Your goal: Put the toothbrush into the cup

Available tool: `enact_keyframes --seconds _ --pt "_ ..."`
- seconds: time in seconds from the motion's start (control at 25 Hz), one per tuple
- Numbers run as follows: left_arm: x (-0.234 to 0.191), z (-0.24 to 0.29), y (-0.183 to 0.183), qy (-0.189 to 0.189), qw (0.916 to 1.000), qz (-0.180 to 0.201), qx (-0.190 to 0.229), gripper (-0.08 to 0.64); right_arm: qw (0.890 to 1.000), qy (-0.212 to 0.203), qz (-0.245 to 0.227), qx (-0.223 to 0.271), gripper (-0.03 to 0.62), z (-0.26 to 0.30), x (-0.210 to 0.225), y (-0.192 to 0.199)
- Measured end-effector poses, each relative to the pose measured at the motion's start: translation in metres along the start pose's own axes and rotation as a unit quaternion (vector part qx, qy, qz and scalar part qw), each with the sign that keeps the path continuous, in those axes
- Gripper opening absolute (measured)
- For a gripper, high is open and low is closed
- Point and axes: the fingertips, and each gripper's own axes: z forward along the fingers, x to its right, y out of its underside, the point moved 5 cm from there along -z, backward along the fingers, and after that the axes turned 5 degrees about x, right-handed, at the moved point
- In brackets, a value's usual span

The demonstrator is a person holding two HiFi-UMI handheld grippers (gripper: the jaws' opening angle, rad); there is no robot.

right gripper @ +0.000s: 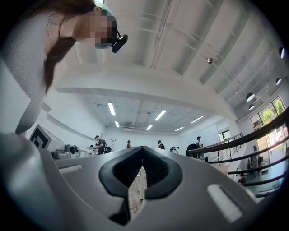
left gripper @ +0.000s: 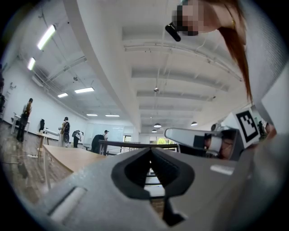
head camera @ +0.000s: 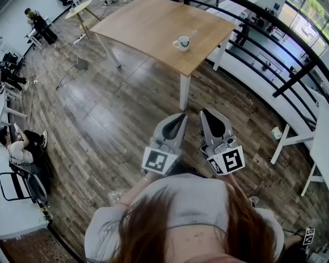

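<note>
The light is bright and even. Ceiling strip lights glow white in both gripper views, blown out at their cores, and daylight shows at the windows. The floor carries a pale sheen, and the table throws only a faint shadow. The cup is small but sharp. Both gripper views are fisheye, with black corners and bent lines, and the near jaws look soft. Hair blurs along the head view's bottom edge.

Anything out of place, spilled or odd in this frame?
Nothing stands out. The cup stands upright on the wooden table with the toothbrush leaning in it, and nothing is spilled around it. The left gripper and right gripper are both shut and empty, short of the table.
</note>
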Motion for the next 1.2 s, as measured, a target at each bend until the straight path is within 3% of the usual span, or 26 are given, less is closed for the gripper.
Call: enact_keyframes --seconds 0.48,1.2 --pt "0.03 -0.002 -0.003 -0.007 0.9999 0.011 0.006 0.003 0.999 -0.02 0.039 -0.013 -0.002 -0.022 0.001 0.003" --pt "0.002 0.03 -0.005 -0.013 0.9995 0.021 0.021 0.003 1.0 -0.025 0.007 -0.008 0.005 0.008 0.028 0.007"
